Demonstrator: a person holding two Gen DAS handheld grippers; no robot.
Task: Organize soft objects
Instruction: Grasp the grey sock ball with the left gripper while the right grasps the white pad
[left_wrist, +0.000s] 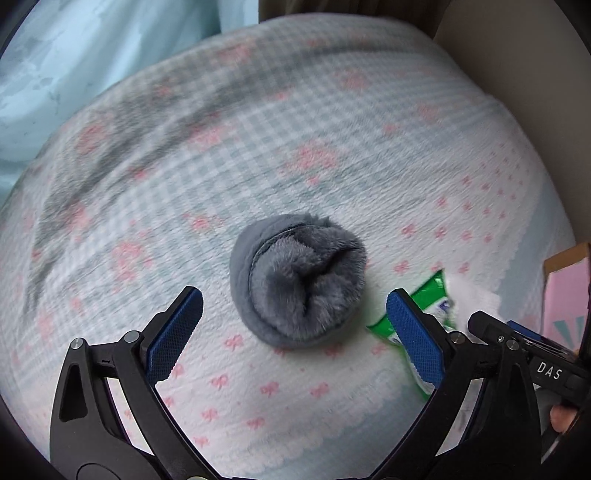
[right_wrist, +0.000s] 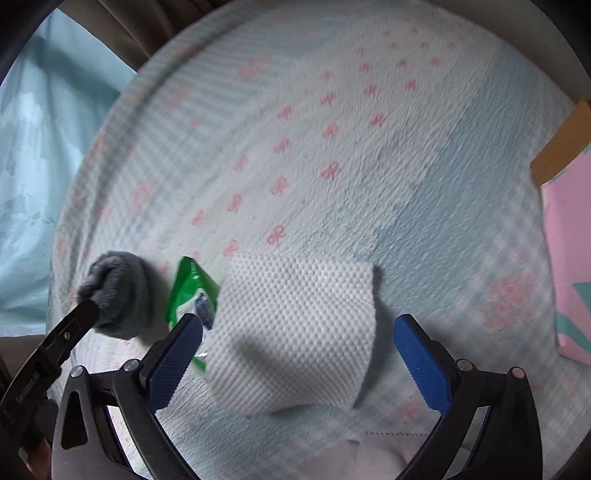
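Note:
A rolled grey fleece sock (left_wrist: 297, 282) lies on the patterned blanket (left_wrist: 258, 147), just ahead of my open left gripper (left_wrist: 295, 325), whose fingers stand to either side of it without touching. A green packet (left_wrist: 430, 295) lies right of the sock. In the right wrist view a white embossed paper roll (right_wrist: 295, 332) lies between the fingers of my open right gripper (right_wrist: 299, 350), untouched. The grey sock (right_wrist: 118, 295) and the green packet (right_wrist: 188, 288) show to its left, with a tip of the left gripper (right_wrist: 79, 317) beside the sock.
The blanket covers a bed with pale blue bedding (left_wrist: 92, 55) at the far left. A pink box with a brown cardboard edge (right_wrist: 569, 221) stands at the right. The right gripper (left_wrist: 517, 343) shows at the right edge of the left wrist view.

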